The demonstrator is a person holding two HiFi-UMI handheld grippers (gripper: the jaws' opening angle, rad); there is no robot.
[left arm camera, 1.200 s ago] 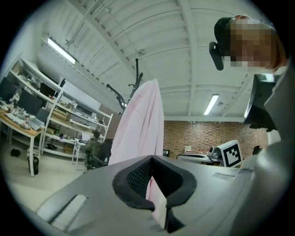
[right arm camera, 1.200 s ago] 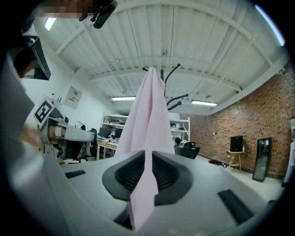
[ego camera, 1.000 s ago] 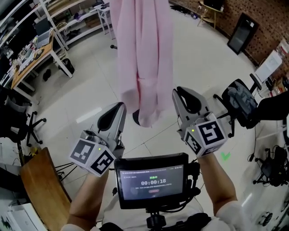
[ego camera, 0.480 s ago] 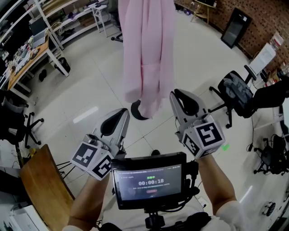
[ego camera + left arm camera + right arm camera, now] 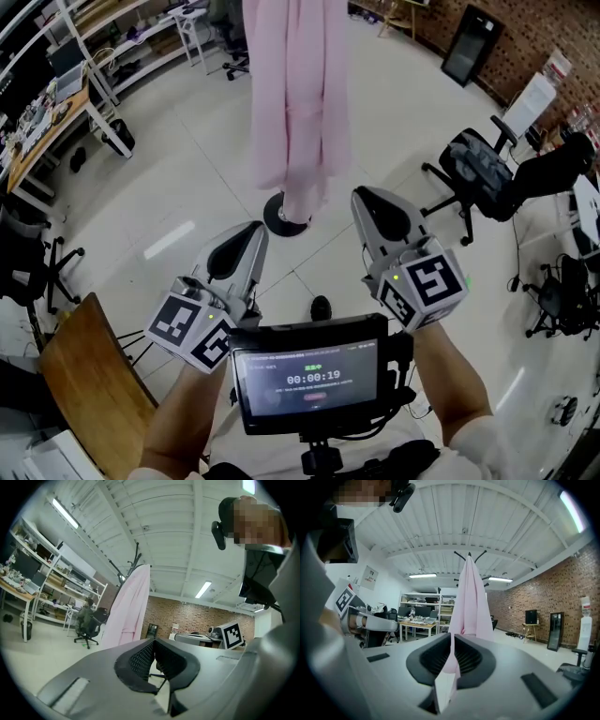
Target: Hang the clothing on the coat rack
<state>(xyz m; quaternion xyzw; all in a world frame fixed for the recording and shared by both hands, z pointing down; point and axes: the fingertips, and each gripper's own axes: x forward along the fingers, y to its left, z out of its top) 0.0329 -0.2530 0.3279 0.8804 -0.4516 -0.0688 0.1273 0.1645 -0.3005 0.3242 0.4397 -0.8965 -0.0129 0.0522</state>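
Screen writing: the screen point(image 5: 312, 375) at lower centre of the head view reads 00:00:19, against 00:00:18 a second ago; the smaller lines are too blurred to read.
Markers: each tongs' cube carries black-and-white square patterns and no letters.
Pink clothing point(image 5: 298, 103): hangs in long soft folds from the coat rack point(image 5: 468, 555) at top centre, its hem just above the rack's round dark base.
Change: the clothing and the base now sit higher in the frame and look farther off.
Left tongs point(image 5: 251, 230): clenched, ribbed black pads meeting, nothing in them.
Right tongs point(image 5: 370, 197): have just been closing; pads together but for a thin slit, nothing between them, the clothing well beyond.
Materials: smooth grey plastic shells; glossy pale floor point(image 5: 169, 187); brick wall at upper right.
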